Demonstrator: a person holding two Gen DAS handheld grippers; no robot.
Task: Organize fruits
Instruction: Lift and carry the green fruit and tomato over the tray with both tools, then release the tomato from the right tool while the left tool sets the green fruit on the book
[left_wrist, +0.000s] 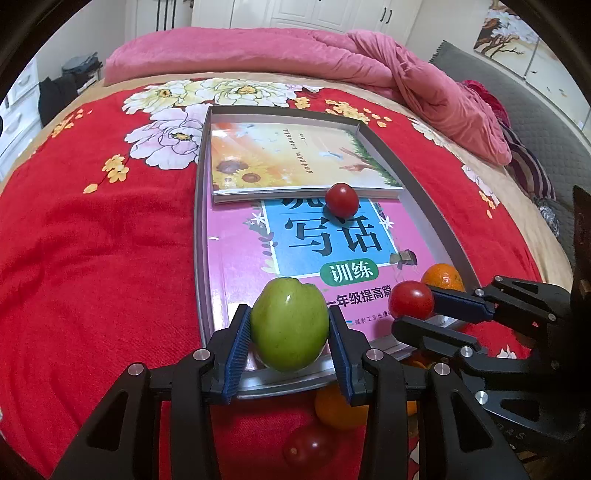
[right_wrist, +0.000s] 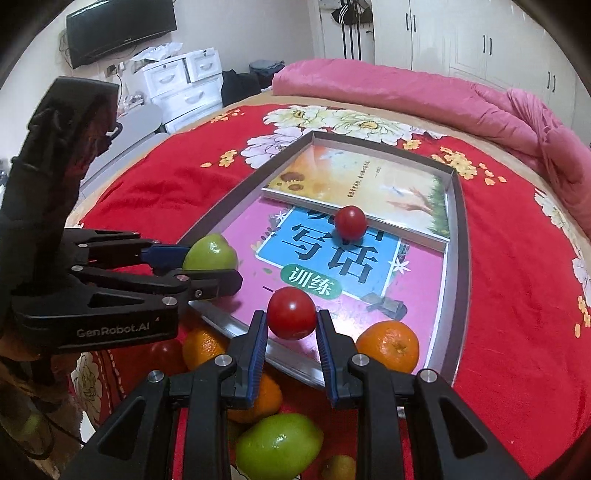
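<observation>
The left gripper (left_wrist: 290, 328) is clamped on a green fruit (left_wrist: 290, 325) that sits squarely between its blue pads, over the near edge of the tray (left_wrist: 199, 236). Just to its right, the right gripper (right_wrist: 291, 328) pinches a red tomato (right_wrist: 291, 313) between its fingertips above the pink book (right_wrist: 417, 277) in that tray. A second tomato (left_wrist: 342, 199) and an orange (right_wrist: 388, 345) rest in the tray, while more fruit lies on the bed (left_wrist: 92, 240) beneath both grippers.

A home bedroom — bed (left_wrist: 110, 229), pink quilt (left_wrist: 332, 62), white wardrobes (right_wrist: 480, 40).
</observation>
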